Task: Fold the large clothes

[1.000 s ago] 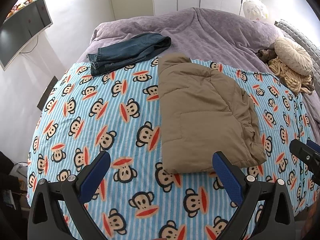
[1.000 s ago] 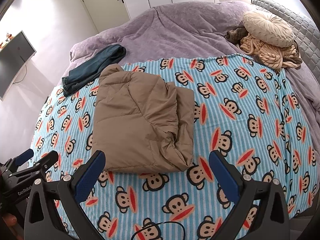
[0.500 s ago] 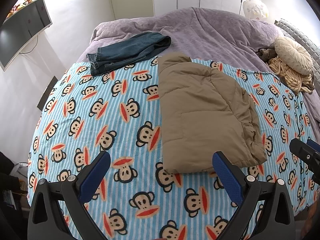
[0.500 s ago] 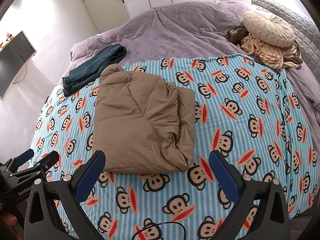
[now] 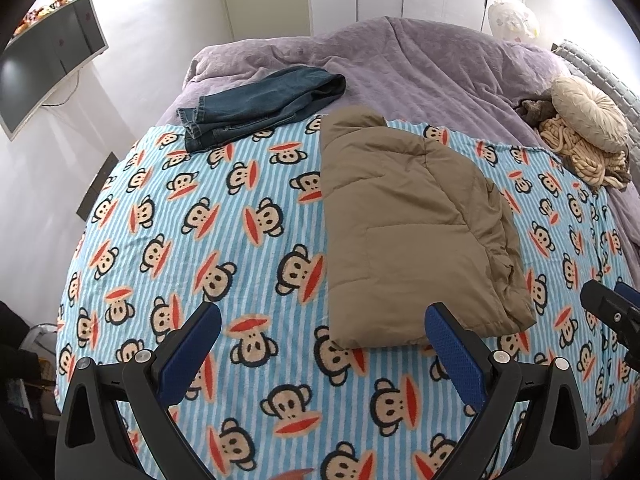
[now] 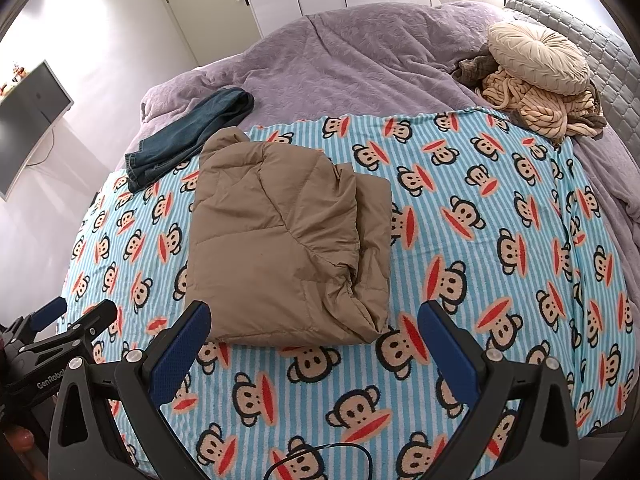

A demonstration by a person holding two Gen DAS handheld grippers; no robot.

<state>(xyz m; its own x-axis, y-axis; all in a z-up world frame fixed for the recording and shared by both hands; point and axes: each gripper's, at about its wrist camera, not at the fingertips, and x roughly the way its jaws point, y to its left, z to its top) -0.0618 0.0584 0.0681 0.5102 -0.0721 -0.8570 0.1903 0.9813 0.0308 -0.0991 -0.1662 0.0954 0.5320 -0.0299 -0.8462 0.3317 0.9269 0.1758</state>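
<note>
Right gripper [image 5: 612,312] cut off at frame edge

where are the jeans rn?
The jeans lie folded at the far left of the bed in both views, straddling the monkey blanket edge and the purple duvet, just left of the tan jacket.

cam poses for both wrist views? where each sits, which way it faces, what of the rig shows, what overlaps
Left wrist: on the left claw, above the bed's near edge, looking forward and down across the monkey blanket; the tan jacket lies right of centre. Own open fingers show, plus the right claw at the right edge.
Right wrist: on the right claw, same heading, further right; jacket left of centre. Own open fingers show, plus the left claw at lower left.
Shared: jacket, blanket, jeans, purple duvet, round cushion, wall monitor.
</note>
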